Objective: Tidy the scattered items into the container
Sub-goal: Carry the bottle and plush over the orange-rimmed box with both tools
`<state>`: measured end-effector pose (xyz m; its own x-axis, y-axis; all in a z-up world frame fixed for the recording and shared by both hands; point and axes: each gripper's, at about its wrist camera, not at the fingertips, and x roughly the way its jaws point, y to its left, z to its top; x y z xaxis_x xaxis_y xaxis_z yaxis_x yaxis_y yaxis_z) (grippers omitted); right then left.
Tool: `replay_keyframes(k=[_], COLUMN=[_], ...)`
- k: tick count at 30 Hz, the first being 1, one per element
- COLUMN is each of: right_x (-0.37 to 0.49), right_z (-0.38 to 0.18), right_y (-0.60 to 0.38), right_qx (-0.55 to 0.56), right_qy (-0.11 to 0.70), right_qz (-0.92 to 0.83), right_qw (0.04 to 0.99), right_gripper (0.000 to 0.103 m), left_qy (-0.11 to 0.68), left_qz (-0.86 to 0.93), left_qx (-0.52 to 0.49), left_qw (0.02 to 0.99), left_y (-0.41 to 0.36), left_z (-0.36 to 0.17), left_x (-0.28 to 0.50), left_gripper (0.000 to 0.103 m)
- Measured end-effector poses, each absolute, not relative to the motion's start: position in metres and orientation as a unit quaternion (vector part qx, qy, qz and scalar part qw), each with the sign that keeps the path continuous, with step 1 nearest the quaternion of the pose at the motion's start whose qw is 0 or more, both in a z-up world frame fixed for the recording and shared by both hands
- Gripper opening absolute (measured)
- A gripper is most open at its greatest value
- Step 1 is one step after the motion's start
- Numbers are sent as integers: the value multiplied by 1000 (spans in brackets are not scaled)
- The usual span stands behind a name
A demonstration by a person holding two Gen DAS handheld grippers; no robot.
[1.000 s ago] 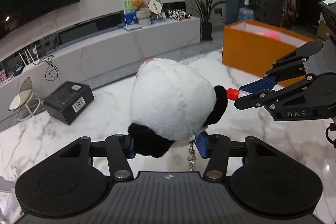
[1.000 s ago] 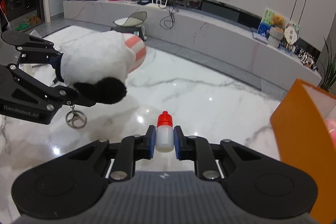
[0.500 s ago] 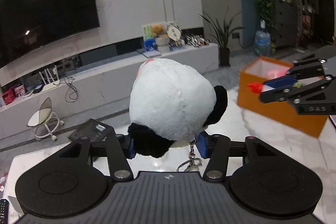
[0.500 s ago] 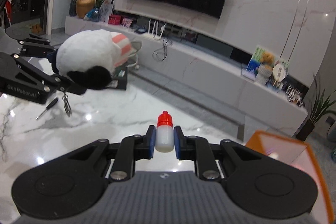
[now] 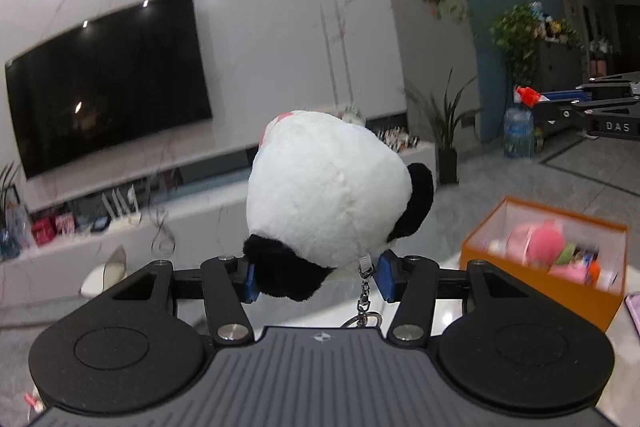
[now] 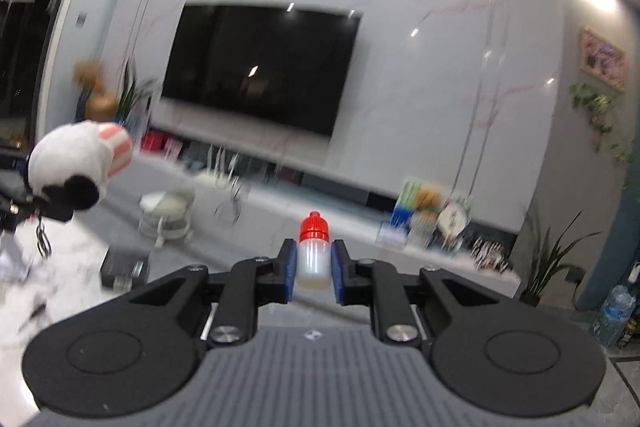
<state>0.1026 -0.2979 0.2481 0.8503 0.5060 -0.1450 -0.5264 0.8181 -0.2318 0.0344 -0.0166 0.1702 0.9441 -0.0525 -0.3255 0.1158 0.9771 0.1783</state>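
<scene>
The left gripper (image 5: 316, 277) pinched the panda plush (image 5: 328, 195) while the right gripper (image 6: 314, 263) clamped the small red-capped bottle (image 6: 314, 251), with the orange box (image 5: 532, 279) at 3 o'clock of the plush.

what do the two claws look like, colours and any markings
Both are black linkage claws with blue pads on the fingers, silver pivot screws, two round black discs and a ribbed grey body with a small logo. The left claw is seen up close; the right claw matches it and shows white "DAS" lettering on its side in the left view.
</scene>
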Motion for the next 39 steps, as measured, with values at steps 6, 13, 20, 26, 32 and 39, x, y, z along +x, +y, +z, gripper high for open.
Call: replay_keyframes(k=[6,13,20,26,32,39], right_x=[94,94,99,129,161,186], right_z=[283,315,313,269,219,193], right_y=[-346,-402,-456,-479,-487,-491], right_qx=[-103,-61,-18,-1,1,23], right_qy=[-7,-40,-43,13,78,118], right_qz=[247,217,197,186,182,188], right_qw=[963,974,979,983,980,975], right_gripper=[20,20,20,20,20,20], left_qy=[109,73,89,124,168,214], left_qz=[-76,-133,-185,-203,-198,-192], left_qx=[95,101,106,118,124,136], left_qw=[986,983,973,964,958,948], left_y=[-70,-148,-224,-268,-289,-297], left_z=[208,225,205,173,137,102], left_x=[37,53,90,128,166,196], left_gripper=[62,62,62,62,62,62])
